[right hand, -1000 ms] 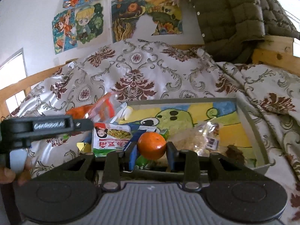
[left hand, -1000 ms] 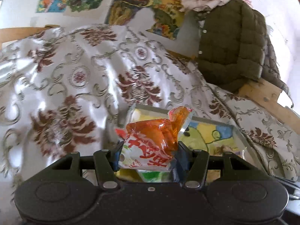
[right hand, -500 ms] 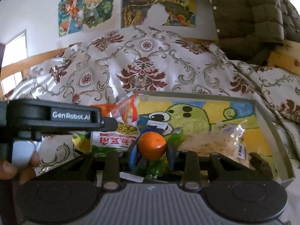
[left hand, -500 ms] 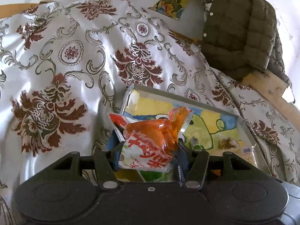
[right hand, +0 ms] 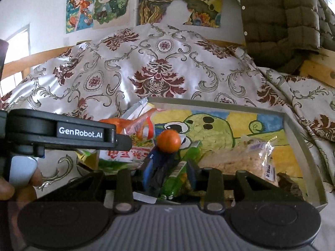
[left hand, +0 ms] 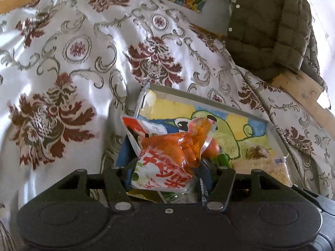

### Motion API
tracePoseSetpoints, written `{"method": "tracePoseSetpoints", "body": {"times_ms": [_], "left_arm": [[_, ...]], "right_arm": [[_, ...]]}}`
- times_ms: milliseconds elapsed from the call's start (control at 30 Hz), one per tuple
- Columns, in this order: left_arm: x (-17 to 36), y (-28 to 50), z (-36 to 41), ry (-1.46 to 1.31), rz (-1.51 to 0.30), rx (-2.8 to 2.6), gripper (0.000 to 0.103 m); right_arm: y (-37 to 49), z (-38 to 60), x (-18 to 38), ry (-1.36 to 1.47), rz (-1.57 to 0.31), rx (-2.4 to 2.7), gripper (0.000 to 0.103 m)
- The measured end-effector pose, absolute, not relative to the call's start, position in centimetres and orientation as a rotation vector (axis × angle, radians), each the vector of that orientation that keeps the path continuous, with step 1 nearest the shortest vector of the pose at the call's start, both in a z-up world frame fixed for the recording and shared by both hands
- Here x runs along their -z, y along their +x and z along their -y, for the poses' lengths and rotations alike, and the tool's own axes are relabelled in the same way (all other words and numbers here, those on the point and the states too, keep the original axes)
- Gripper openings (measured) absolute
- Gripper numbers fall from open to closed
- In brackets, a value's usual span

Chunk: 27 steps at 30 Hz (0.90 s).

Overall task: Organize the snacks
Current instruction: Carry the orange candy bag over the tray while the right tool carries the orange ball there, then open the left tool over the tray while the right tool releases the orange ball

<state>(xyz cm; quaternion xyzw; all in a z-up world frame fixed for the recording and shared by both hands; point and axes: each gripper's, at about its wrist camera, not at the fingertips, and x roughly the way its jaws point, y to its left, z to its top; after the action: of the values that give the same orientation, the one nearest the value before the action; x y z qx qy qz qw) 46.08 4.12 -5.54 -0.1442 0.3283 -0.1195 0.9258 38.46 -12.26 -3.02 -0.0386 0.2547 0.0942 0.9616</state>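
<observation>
An orange snack packet (left hand: 167, 156) is clamped between the fingers of the left gripper (left hand: 165, 171) and is held above the left end of a shallow tray (left hand: 209, 99) (its floor painted with a green cartoon creature), which rests on a floral bedspread (left hand: 83, 52). From the right wrist view, the left gripper (right hand: 123, 142) is seen reaching in over the tray's left edge. The right gripper (right hand: 167, 171) is set low over the near edge of the tray (right hand: 297, 133), its fingers parted to a middling width and closed on nothing; a small orange fruit (right hand: 168, 141) lies free just beyond the fingertips, resting on a blue wrapper (right hand: 155, 167) beside a green packet (right hand: 180, 167). A red-and-white noodle packet (right hand: 123, 152) lies toward the tray's left end, and a clear bag of pale flakes (right hand: 236, 161) is spread toward the right end. An olive quilted jacket (right hand: 282, 14) hangs at the far right, and cartoon posters (right hand: 98, 4) are pinned on the wall behind the bed.
</observation>
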Motion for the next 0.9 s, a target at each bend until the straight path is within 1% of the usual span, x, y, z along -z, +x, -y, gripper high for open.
{"method": "tracePoseSetpoints", "body": {"times_ms": [67, 133, 200, 300, 433, 500, 533, 667, 700, 733, 900], "left_arm": [[5.7, 46.2, -4.2, -0.311, -0.686, 0.244, 0.066], [5.6, 46.1, -4.2, -0.312, -0.681, 0.243, 0.070], [5.4, 45.9, -4.3, -0.318, -0.672, 0.249, 0.071], [4.8, 45.6, -4.4, -0.337, -0.643, 0.262, 0.075], [3.6, 44.8, -4.4, -0.344, -0.605, 0.260, 0.083], [3.0, 44.2, -4.3, -0.340, -0.585, 0.256, 0.086], [2.6, 43.8, -4.2, -0.337, -0.574, 0.254, 0.088], [1.1, 42.2, -4.0, -0.317, -0.521, 0.237, 0.100], [0.6, 41.6, -4.0, -0.311, -0.504, 0.231, 0.100], [0.2, 41.1, -3.9, -0.303, -0.490, 0.225, 0.102], [-1.5, 38.3, -4.2, -0.279, -0.435, 0.189, 0.102]], "right_arm": [[38.3, 12.5, 2.8, -0.080, -0.512, -0.190, 0.042], [38.1, 12.7, 2.5, -0.081, -0.506, -0.185, 0.045], [37.9, 13.1, 2.2, -0.078, -0.499, -0.177, 0.050], [37.5, 13.8, 1.6, -0.069, -0.489, -0.159, 0.055], [36.6, 14.8, 0.5, -0.057, -0.469, -0.134, 0.062], [36.1, 15.4, -0.1, -0.049, -0.456, -0.122, 0.067], [35.8, 15.7, -0.6, -0.043, -0.449, -0.118, 0.068], [34.4, 17.1, -2.3, -0.015, -0.413, -0.102, 0.079], [34.1, 17.4, -2.7, -0.009, -0.405, -0.099, 0.083], [33.7, 17.7, -3.2, -0.004, -0.394, -0.093, 0.084], [31.8, 19.3, -5.2, 0.031, -0.350, -0.072, 0.093]]}}
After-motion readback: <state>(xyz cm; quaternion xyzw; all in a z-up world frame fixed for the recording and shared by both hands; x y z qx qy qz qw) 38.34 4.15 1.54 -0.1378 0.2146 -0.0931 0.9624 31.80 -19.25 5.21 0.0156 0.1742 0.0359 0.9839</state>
